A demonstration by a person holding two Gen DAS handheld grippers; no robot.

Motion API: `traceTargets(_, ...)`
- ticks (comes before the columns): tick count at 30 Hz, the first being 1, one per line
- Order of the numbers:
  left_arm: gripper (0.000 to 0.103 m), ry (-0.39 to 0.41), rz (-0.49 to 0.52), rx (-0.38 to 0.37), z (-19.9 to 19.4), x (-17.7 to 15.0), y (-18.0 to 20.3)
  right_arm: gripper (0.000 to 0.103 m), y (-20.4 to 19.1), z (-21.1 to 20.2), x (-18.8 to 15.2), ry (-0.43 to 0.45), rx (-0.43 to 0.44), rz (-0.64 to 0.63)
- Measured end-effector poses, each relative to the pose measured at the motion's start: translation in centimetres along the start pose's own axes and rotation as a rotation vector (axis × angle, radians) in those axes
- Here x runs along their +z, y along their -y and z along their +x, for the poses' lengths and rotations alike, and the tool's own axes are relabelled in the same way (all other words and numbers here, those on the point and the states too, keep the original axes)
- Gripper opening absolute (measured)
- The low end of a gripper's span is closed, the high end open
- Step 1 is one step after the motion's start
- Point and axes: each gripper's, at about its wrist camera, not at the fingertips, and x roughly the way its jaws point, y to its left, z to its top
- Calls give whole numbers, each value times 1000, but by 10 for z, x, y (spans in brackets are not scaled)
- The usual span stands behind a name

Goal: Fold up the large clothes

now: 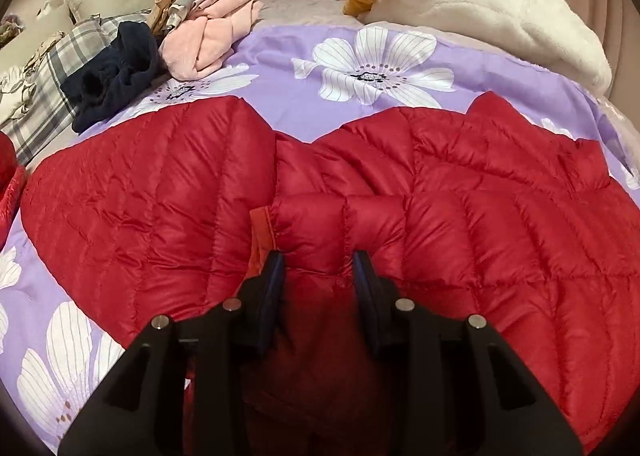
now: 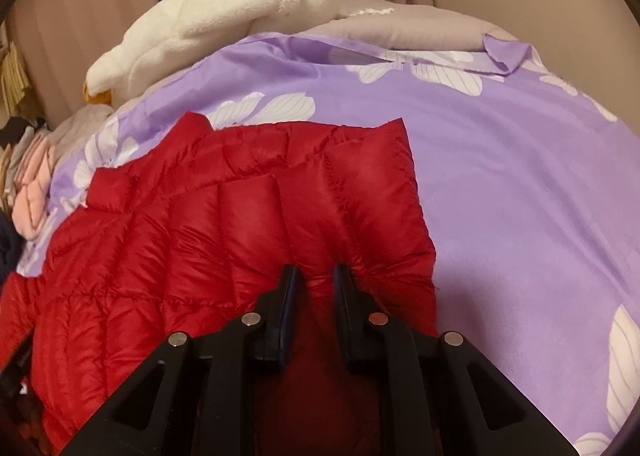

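A red quilted down jacket (image 1: pixel 460 191) lies spread over a purple bedcover with white flowers (image 1: pixel 280 51). In the left wrist view my left gripper (image 1: pixel 320 262) is shut on a puffed fold of the jacket near its middle, beside a flat red strip of lining (image 1: pixel 262 232). In the right wrist view the same jacket (image 2: pixel 200 223) fills the left half. My right gripper (image 2: pixel 316 274) is shut on the jacket near its right edge, with creases fanning out from the pinch. The fabric under both grippers is hidden by their black bodies.
A pile of pink and grey clothes (image 1: pixel 208 35) and a navy garment (image 1: pixel 116 71) sit at the back left, next to a plaid pillow (image 1: pixel 48 95). A white plush toy (image 1: pixel 492 11) lies along the back. Bare purple bedcover (image 2: pixel 520 195) stretches right of the jacket.
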Motion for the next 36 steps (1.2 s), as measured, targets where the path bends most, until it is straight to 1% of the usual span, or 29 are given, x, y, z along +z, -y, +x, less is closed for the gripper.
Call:
traceTargets(2,36,-6,-23,-30,-3,0,-8,16,-6,-4,2,-9,-22,-16)
traceTargets(5,38,-40,-34,-119,-21,9,-32,18,-12,-22,10,-73,-67,-53)
traceTargets(6,42,-21,-49,-142,-32,9,-45,27,-13,-36,10,-80,-55,-58)
traceTargets(7,47,15,-77,-128,-46,8,-64,41,-12,-54,9,-63,-28,-71)
traceTargets(8,61,58,-117,-85,-60,8,-88,48,-11,-69,9,-35,-23,-82)
traceTargets(9,75,91,-172,-52,-71,9,-115,59,-9,-87,8,1,-35,-87)
traceTargets(10,81,101,-217,-50,-77,10,-137,68,-5,-103,7,38,-43,-88)
traceTargets(11,86,98,-269,-72,-81,12,-166,70,-1,-122,5,80,-35,-84)
traceTargets(12,87,84,-313,-92,-82,13,-193,73,4,-141,3,114,-11,-74)
traceTargets(13,87,68,-351,-87,-80,14,-214,74,8,-153,1,129,3,-63)
traceTargets(14,87,50,-394,-53,-77,12,-236,76,12,-167,-2,137,8,-48)
traceTargets(15,86,31,-449,0,-73,10,-262,80,15,-174,-4,139,3,-38)
traceTargets(16,86,20,-497,30,-68,7,-283,84,17,-184,-9,148,-5,-28)
traceTargets(17,86,18,-525,37,-66,5,-296,86,18,-188,-11,156,-6,-27)
traceTargets(19,87,12,-592,12,-51,2,-325,86,19,-196,-18,172,-11,-41)
traceTargets(20,86,1,-622,15,-43,2,-335,86,18,-198,-22,175,-24,-53)
traceTargets(22,85,-6,-672,14,-20,3,-350,86,17,-197,-25,170,-62,-62)
traceTargets(23,79,-18,-683,-6,-7,5,-354,86,17,-197,-29,170,-85,-57)
traceTargets(24,66,-39,-690,-32,6,6,-355,86,18,-197,-32,169,-103,-52)
traceTargets(25,62,-75,-701,-42,21,6,-353,86,20,-198,-33,168,-125,-47)
traceTargets(26,61,-61,-692,-19,27,7,-349,86,22,-198,-34,168,-150,-42)
traceTargets(27,58,-12,-660,13,26,11,-341,86,23,-198,-36,171,-174,-39)
traceTargets(28,52,-7,-627,21,29,16,-335,86,27,-197,-36,176,-212,-30)
traceTargets(30,33,-26,-558,26,38,25,-320,86,32,-200,-37,187,-257,-23)
traceTargets(31,28,-16,-528,42,36,29,-313,86,35,-200,-36,196,-280,-25)
traceTargets(32,18,1,-498,55,31,33,-307,86,37,-202,-38,201,-290,-24)
traceTargets(33,14,26,-455,80,23,38,-298,86,40,-204,-37,204,-296,-19)
traceTargets(34,13,48,-425,99,17,39,-294,86,43,-205,-37,208,-292,-12)
traceTargets(36,12,112,-368,96,-1,51,-280,86,50,-210,-35,215,-259,11)
